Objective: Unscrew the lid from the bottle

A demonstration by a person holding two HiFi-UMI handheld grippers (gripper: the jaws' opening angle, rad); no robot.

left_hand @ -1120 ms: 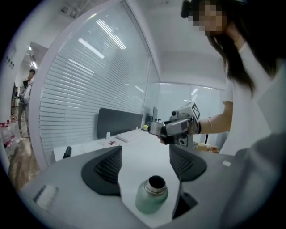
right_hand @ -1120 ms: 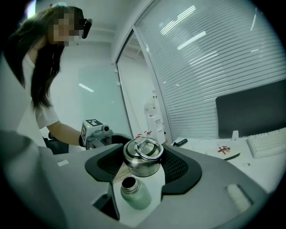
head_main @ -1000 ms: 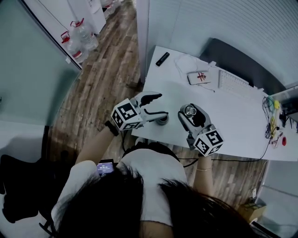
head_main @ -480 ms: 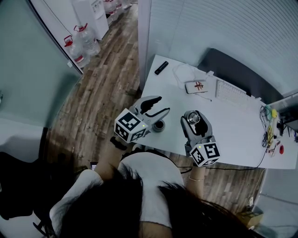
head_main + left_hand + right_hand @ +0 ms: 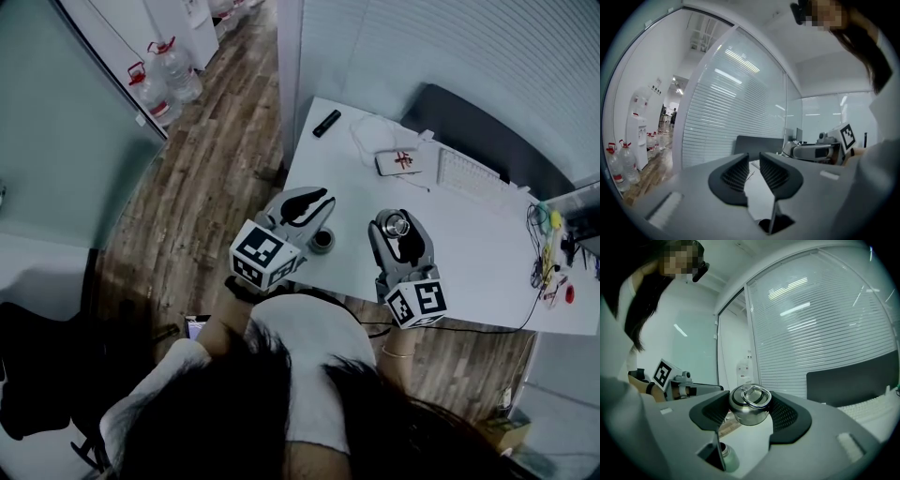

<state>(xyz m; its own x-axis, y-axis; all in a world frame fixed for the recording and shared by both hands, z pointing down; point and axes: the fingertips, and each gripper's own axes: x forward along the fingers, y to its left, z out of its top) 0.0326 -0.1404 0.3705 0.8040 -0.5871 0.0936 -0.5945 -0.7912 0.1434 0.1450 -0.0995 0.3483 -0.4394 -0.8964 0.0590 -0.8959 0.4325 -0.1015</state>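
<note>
A small metal bottle stands open-topped on the white table near its front-left edge. My left gripper hovers just behind and left of the bottle and does not touch it. In the left gripper view its jaws have just been closing; a narrow gap remains and nothing is between them. My right gripper is to the right, shut on the round steel lid. The right gripper view shows the lid, ring handle up, pinched between the pads, with the bottle low down.
At the back of the table lie a white keyboard, a card with a red mark, a dark remote and cables. Water jugs stand on the wooden floor at far left. A blinds-covered glass wall rises behind.
The left jaws stood wide around the bottle, then came off it and narrowed. Both grippers have risen a little. The right gripper has kept the lid.
</note>
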